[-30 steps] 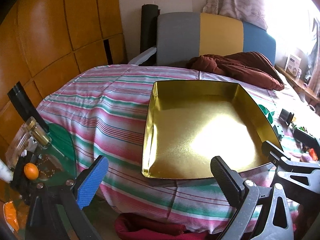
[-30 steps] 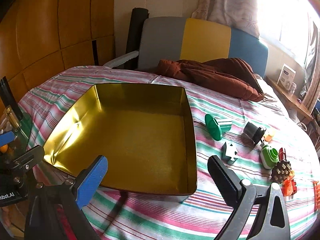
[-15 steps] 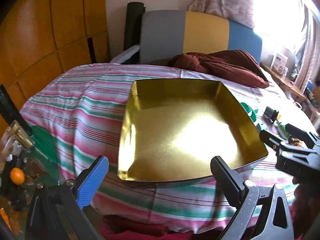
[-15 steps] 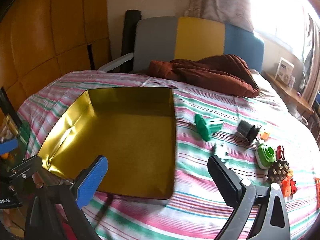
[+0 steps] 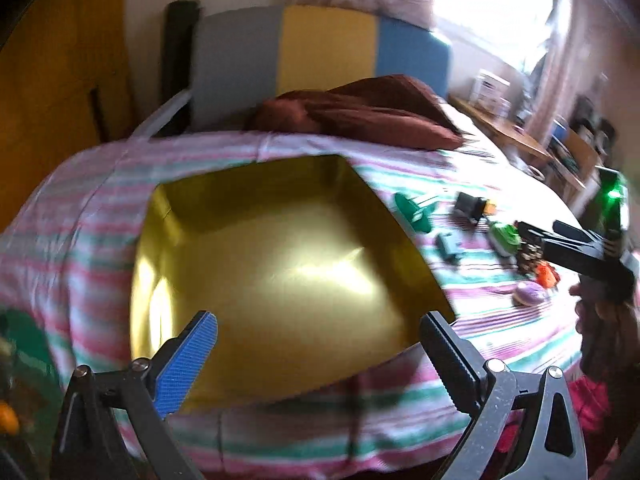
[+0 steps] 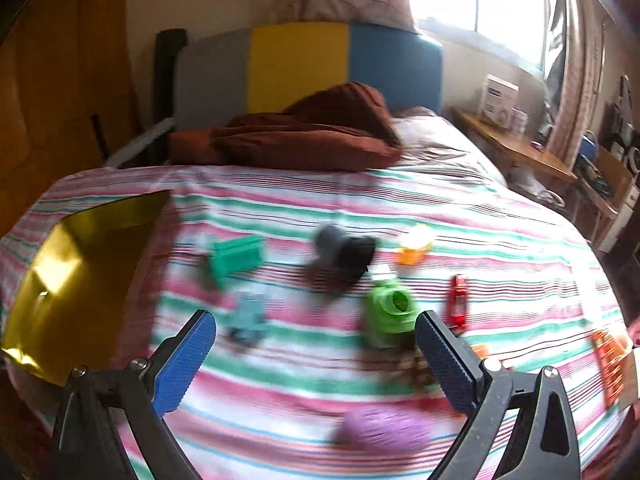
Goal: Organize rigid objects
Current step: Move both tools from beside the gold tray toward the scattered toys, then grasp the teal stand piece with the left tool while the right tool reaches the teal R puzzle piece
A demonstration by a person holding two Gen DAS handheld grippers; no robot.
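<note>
My left gripper (image 5: 318, 354) hangs with its jaws spread wide and nothing between them, over the near edge of the gold tray (image 5: 280, 272), which lies empty on the striped bedspread (image 5: 92, 216). My right gripper (image 6: 316, 352) is just as wide and empty, above the scattered pieces: a green ribbed block (image 6: 236, 258), a dark cylinder (image 6: 344, 254), a light green round-holed piece (image 6: 390, 314), a red clip (image 6: 458, 300), an orange cup (image 6: 414, 250) and a purple lump (image 6: 384, 426) nearest me. Both views are blurred. The tray sits left of the pieces, apart from them.
</note>
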